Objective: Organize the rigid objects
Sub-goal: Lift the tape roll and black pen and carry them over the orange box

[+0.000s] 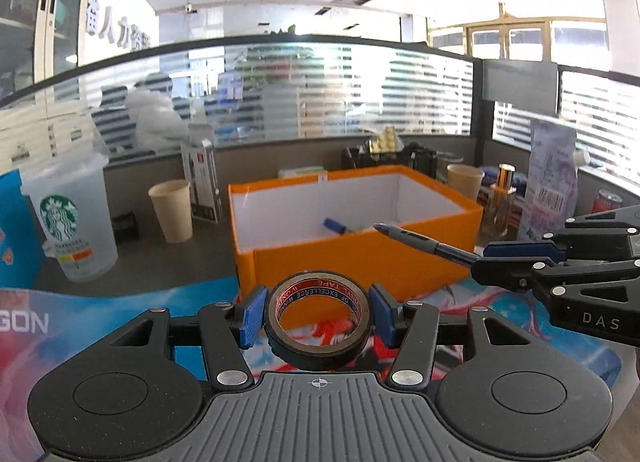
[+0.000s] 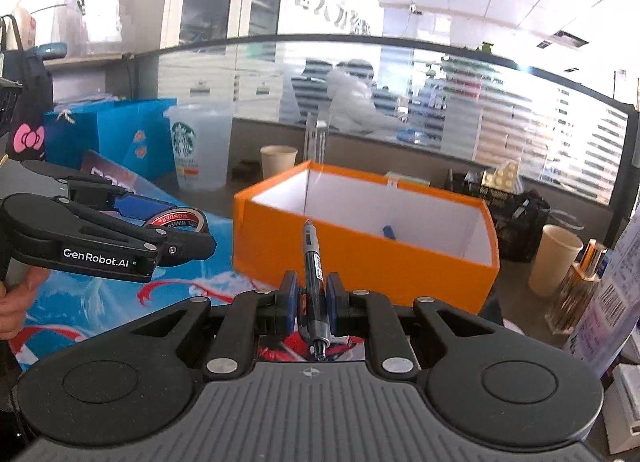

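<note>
With the left tongs (image 1: pixel 318 316) pinching the tape roll (image 1: pixel 317 316) and the right tongs (image 2: pixel 312 302) pinching the pen (image 2: pixel 313 266), both held short of the orange box (image 1: pixel 360 258), early release would likely drop either item outside it.

Orange box (image 1: pixel 360 258) open on top; paper cups (image 1: pixel 171 215) flank it

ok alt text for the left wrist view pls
The left claw grips a roll of black vinyl tape above a colourful mat, facing an open orange box. From the right, the right claw holds a dark pen towards the box.
</note>
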Motion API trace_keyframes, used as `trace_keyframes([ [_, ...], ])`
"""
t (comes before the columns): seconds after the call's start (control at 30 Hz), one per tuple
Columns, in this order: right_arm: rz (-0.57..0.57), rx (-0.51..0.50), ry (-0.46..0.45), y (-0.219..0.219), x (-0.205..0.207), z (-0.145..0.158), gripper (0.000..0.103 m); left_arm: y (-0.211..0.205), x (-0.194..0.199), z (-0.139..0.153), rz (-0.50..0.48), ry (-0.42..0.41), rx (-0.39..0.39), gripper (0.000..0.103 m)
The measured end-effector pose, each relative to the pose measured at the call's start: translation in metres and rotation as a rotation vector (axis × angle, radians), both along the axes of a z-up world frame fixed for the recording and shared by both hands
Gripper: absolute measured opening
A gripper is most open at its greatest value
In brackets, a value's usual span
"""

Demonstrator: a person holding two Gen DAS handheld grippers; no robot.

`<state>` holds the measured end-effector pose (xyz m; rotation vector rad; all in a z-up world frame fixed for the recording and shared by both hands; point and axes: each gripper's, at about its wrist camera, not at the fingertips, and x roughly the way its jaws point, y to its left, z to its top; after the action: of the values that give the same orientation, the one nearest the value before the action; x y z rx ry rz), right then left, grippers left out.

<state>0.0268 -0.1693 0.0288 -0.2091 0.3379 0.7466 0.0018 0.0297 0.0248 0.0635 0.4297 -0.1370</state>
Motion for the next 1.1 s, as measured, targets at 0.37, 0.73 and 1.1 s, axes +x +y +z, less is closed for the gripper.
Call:
trace_keyframes([
  [0.37,-0.032,0.036,-0.051,-0.001,0.024,0.029,0.014,-0.001,0.030,0.042,0.013,-0.090,0.002,0.053],
  [0.73,-0.065,0.040,-0.059,0.004,0.072,0.043,0.014,-0.003,0.087,0.049,0.030,-0.077,0.001,0.053],
  [1.1,-0.096,0.040,0.000,0.008,0.129,0.031,0.014,-0.010,0.144,0.024,0.031,-0.002,0.005,0.053],
])
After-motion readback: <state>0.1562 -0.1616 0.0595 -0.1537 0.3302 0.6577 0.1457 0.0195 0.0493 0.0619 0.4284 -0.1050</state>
